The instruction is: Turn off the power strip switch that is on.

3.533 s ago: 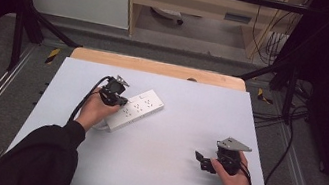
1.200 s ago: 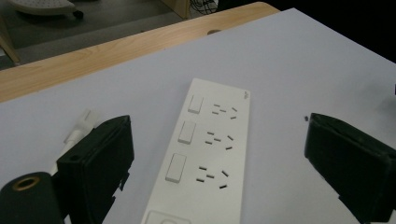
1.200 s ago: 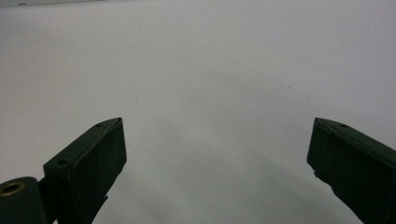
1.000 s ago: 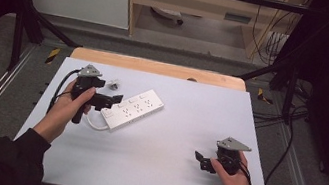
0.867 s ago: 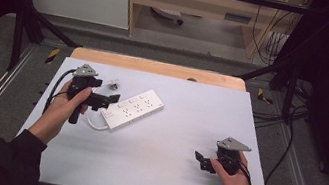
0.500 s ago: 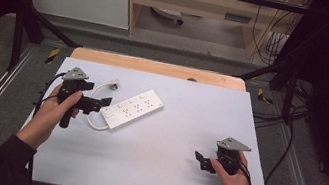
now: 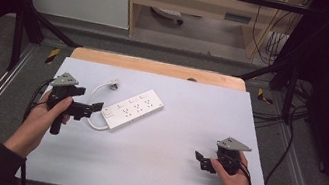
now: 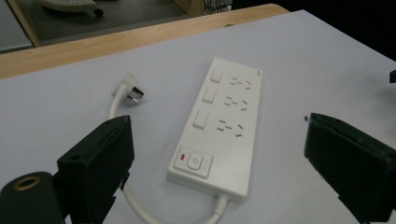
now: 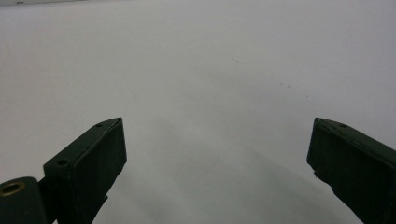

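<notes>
Since your left gripper [image 7: 91,106] sits at 9 o'clock, jaws apart, facing the power strip [image 7: 132,109], you're probably lining up; right gripper [image 7: 202,161] idles, jaws apart, at 4.

Pale grey table [image 7: 149,171]; white power strip [image 7: 133,109] lying flat, plug [image 7: 113,83] beside

— Where is the left hand [image 7: 50,113]?

— It is at the left side; it holds the left gripper [image 7: 95,107], which points to the right; the jaws stand wide apart with nothing between them.

— And the right hand [image 7: 235,173]?

— It is low at the right; the right gripper [image 7: 198,159] points left; its jaws gape too; both forearms come in from the bottom.
</notes>
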The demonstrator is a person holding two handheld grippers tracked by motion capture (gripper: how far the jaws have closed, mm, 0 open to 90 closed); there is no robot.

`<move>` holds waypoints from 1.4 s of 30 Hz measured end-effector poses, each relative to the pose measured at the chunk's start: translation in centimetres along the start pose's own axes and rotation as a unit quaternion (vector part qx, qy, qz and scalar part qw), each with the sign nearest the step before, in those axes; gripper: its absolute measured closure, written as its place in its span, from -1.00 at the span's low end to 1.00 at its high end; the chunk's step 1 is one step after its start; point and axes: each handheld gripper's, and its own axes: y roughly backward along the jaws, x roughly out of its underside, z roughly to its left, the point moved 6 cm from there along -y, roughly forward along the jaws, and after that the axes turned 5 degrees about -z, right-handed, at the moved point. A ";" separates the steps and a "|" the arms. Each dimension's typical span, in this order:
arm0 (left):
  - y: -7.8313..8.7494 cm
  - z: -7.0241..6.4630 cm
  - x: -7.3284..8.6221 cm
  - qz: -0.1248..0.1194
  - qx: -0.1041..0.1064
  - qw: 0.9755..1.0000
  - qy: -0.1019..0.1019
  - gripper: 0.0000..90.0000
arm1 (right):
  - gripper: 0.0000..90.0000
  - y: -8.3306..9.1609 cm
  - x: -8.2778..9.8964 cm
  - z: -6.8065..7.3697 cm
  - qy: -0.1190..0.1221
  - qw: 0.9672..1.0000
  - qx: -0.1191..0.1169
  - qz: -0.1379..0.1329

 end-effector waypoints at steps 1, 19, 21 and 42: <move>0.1 -0.1 0.2 -0.001 -0.001 1.000 -0.002 -0.81 | -0.89 0.0 0.0 0.0 0.000 1.000 -0.001 0.001; 2.3 0.3 4.8 0.005 -0.007 1.000 0.024 -0.80 | -0.89 0.0 0.1 0.0 -0.001 1.000 0.000 0.004; 2.5 0.3 5.3 0.007 -0.006 1.000 0.028 -0.80 | -0.89 0.0 0.0 0.0 -0.001 1.000 0.000 0.002; 3.3 -1.5 11.3 0.028 -0.007 0.999 0.030 -0.78 | -0.89 0.0 0.1 0.0 -0.001 1.000 0.002 0.002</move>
